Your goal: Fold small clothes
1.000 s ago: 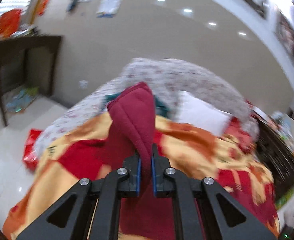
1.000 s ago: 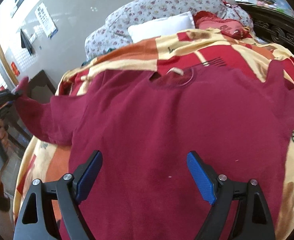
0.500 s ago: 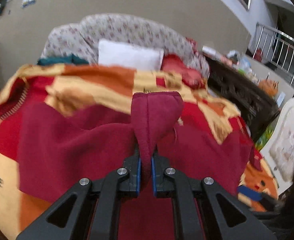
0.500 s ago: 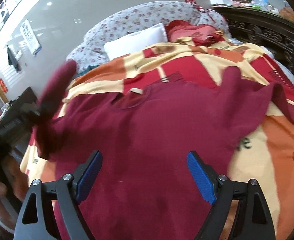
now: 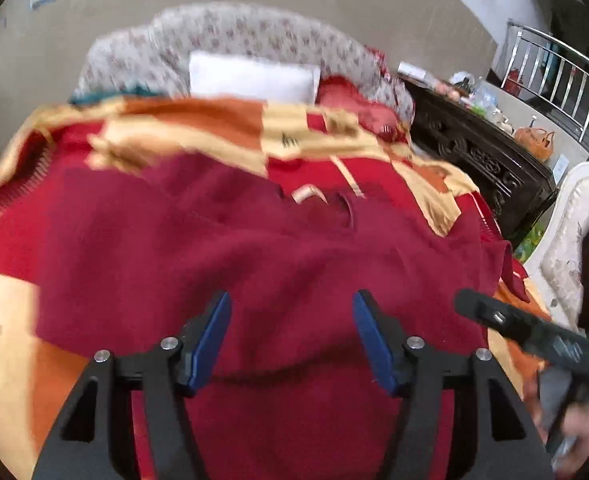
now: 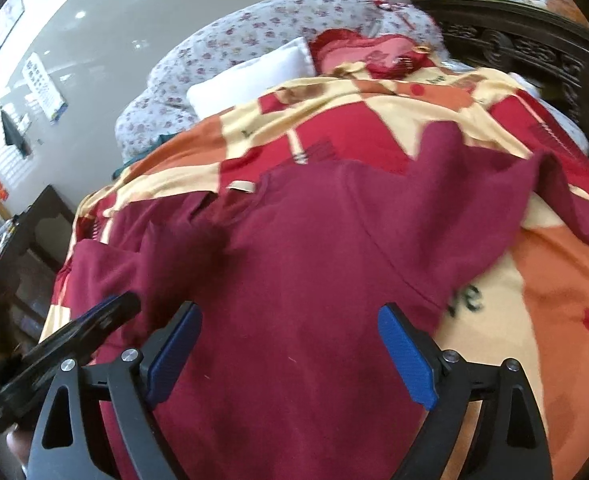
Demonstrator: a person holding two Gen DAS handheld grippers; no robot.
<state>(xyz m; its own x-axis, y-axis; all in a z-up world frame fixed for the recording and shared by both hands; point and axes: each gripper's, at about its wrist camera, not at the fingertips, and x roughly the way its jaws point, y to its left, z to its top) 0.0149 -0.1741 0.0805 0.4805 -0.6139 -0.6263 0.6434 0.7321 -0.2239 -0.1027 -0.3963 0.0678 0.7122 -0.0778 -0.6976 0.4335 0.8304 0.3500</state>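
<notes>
One sleeve (image 6: 182, 240) of the maroon shirt (image 6: 314, 280) lies folded over its body on the patterned blanket (image 6: 554, 280); the right sleeve (image 6: 534, 184) is still spread. Left gripper (image 5: 290, 336) is opening, empty; right gripper (image 6: 290, 352) hovers wide, empty.

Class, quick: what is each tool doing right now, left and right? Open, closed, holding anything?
Left tool: jaws opening, nothing pinched; the maroon shirt lies beneath.
Right tool: open, holding nothing, above the same shirt.
</notes>
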